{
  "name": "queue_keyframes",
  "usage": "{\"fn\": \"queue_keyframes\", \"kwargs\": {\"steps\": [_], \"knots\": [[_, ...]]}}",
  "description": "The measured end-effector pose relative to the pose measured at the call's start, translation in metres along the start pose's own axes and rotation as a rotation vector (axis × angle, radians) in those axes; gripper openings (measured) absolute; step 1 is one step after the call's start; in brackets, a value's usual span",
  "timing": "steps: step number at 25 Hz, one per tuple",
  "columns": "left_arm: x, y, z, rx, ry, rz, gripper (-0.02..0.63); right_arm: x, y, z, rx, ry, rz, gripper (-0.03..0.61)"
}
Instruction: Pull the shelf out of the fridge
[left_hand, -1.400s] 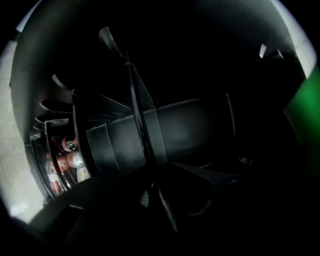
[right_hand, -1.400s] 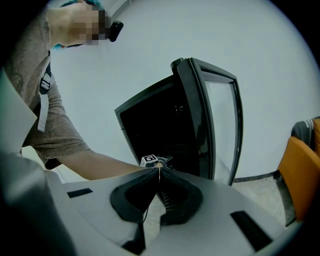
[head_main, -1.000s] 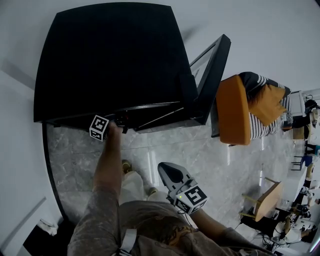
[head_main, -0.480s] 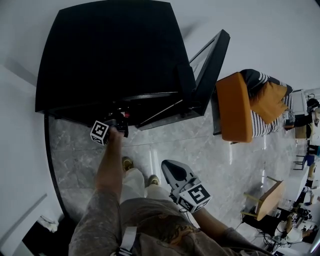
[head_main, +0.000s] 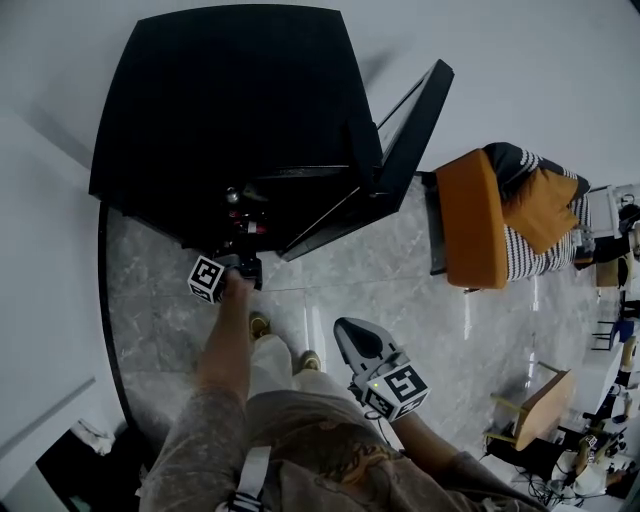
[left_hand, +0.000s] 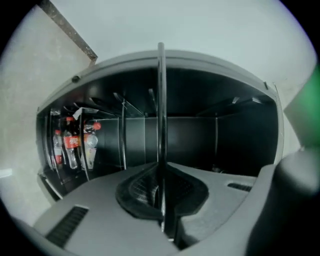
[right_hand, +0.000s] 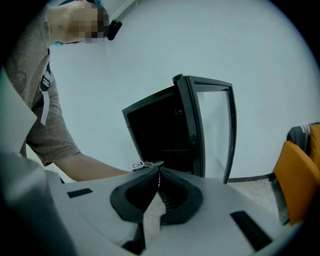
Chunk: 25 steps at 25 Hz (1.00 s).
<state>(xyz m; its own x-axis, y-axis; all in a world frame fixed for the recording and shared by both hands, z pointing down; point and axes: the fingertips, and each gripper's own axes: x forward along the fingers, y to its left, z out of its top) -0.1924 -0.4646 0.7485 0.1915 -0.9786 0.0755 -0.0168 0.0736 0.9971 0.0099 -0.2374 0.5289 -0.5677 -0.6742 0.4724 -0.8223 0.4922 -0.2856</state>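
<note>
Black fridge (head_main: 230, 100) with its door (head_main: 405, 140) swung open at right. The shelf (left_hand: 161, 100), seen edge-on, reaches back into the fridge. Its front edge is pinched by the left gripper (left_hand: 161, 175), whose jaws have just been closing. The right gripper (right_hand: 158, 172) hangs apart from the fridge, jaws together and empty. Several bottles (left_hand: 75, 145) sit at the fridge's bottom.

Bright, even indoor light; strong fisheye bending; black vignetted corners; fridge (left_hand: 200, 140) interior dark, low detail.
</note>
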Motion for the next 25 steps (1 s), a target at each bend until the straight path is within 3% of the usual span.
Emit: {"fn": "queue_keyframes", "kwargs": {"steps": [25], "knots": [[-0.097,-0.03,-0.02,0.007,0.038,0.022,0.015,-0.032,0.026,0.002,-0.056,-0.021,0.08,0.021]]}}
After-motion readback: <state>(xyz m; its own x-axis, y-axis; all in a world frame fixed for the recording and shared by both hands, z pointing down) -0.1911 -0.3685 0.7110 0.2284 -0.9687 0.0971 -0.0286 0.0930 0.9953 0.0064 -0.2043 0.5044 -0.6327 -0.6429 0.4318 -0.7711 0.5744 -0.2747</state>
